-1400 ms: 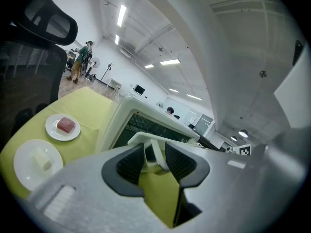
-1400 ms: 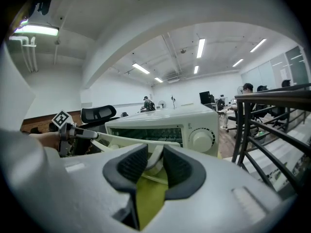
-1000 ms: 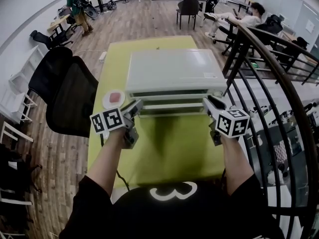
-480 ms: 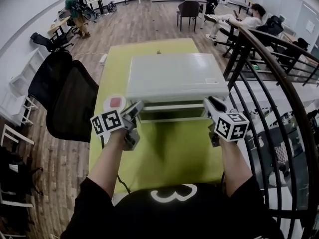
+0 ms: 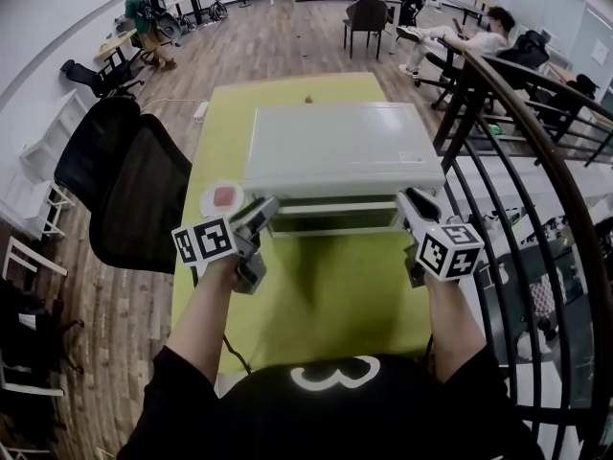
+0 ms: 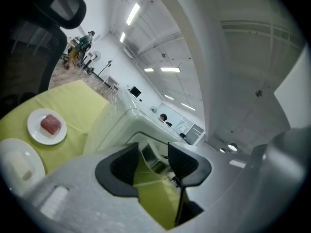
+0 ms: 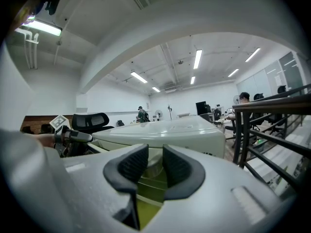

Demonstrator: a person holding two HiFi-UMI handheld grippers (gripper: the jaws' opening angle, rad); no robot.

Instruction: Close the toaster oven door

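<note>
Has swung the door (image 5: 330, 217) higher than a second ago, still ajar. Has the toaster oven (image 5: 340, 147) on the yellow-green tabletop (image 5: 326, 300), front toward the body, long side left to right. Has just been spreading the left hand-held gripper (image 5: 267, 205), door's edge loose between its jaws; pinches the handle (image 5: 335, 230) with the right hand-held gripper (image 5: 405, 200). Holds both forearms forward.

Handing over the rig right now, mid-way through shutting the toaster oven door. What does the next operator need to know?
Left gripper: at the left end of the door handle. Its jaws have just been opening, and the pads are not pressing on it.
Right gripper: closed on the handle's right end.
Toaster oven: on the yellow-green table. The door is raised most of the way but not shut.
Done: door lifted partway.
Left: probably push the door fully closed, then let go with the right gripper.
</note>
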